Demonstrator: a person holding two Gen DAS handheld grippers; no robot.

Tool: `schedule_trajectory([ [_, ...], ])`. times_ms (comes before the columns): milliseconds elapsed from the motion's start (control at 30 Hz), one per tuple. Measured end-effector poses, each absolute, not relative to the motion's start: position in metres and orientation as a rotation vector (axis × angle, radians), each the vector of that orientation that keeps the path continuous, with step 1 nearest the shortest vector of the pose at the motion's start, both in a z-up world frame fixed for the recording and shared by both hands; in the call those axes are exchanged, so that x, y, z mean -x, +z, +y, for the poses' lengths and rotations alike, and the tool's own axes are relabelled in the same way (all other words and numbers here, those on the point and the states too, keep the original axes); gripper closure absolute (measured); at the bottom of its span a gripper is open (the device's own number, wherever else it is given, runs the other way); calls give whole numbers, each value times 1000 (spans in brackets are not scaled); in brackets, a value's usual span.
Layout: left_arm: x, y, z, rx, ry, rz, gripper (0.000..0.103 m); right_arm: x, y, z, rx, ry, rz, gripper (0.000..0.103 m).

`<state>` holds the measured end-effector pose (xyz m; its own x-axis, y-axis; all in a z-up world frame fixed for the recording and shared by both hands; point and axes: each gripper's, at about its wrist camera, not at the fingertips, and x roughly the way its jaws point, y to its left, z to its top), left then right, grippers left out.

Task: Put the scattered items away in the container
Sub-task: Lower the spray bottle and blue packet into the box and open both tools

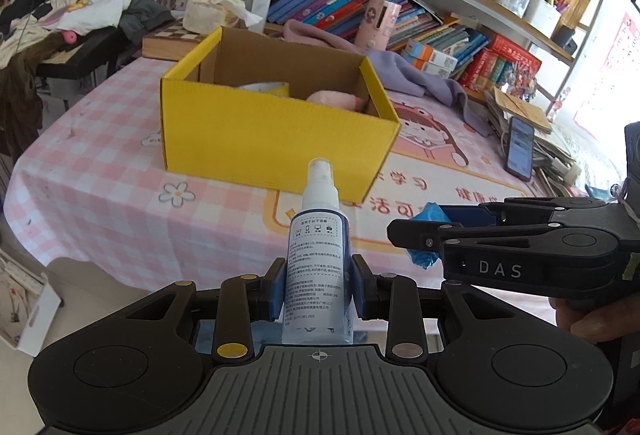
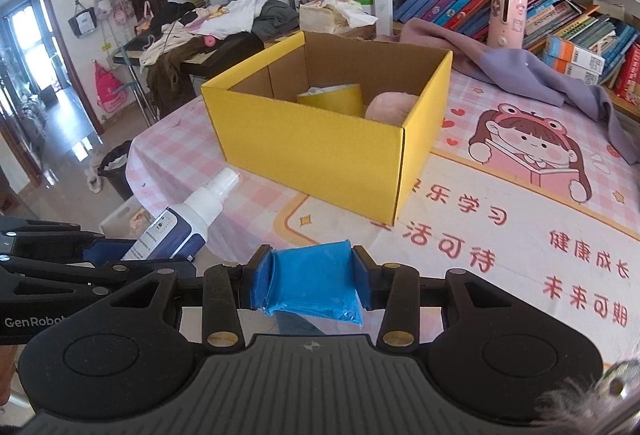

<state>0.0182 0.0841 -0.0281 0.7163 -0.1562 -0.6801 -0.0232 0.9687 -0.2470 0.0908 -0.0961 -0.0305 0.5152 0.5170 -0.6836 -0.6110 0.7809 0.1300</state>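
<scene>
grippers side by side, left gripper (image 1: 318, 289) clamping spray bottle (image 1: 316, 259), right gripper (image 2: 312, 277) blue packet (image 2: 316, 283)

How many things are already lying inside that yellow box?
2 that I can see: a roll of yellow tape toward the middle of the yellow box, and a pink fuzzy thing beside it against the right wall. The near wall may hide more.

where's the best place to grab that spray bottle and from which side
Grip the spray bottle across its straight labelled body, low down, coming in from the side with one pad on each flank. The body is a plain cylinder, wide and even, while the white neck and nozzle taper and would likely slip. The left gripper holds it just so, jaws shut on the body, bottle roughly upright.
</scene>
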Motion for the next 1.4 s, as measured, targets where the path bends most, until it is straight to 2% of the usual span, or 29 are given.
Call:
schedule_trajectory([
  [467, -96, 14, 95, 205, -40, 666, 72, -173, 10, -79, 105, 765, 637, 63],
  [700, -156, 18, 104, 182, -25, 656, 72, -234, 13, -65, 128, 755, 592, 63],
  [1100, -274, -13, 130, 69, -45, 849, 72, -326, -23, -4, 418, 781, 605, 63],
  [1400, -314, -44, 133, 75, -104, 976, 72, -361, -57, 20, 611, 820, 712, 63],
])
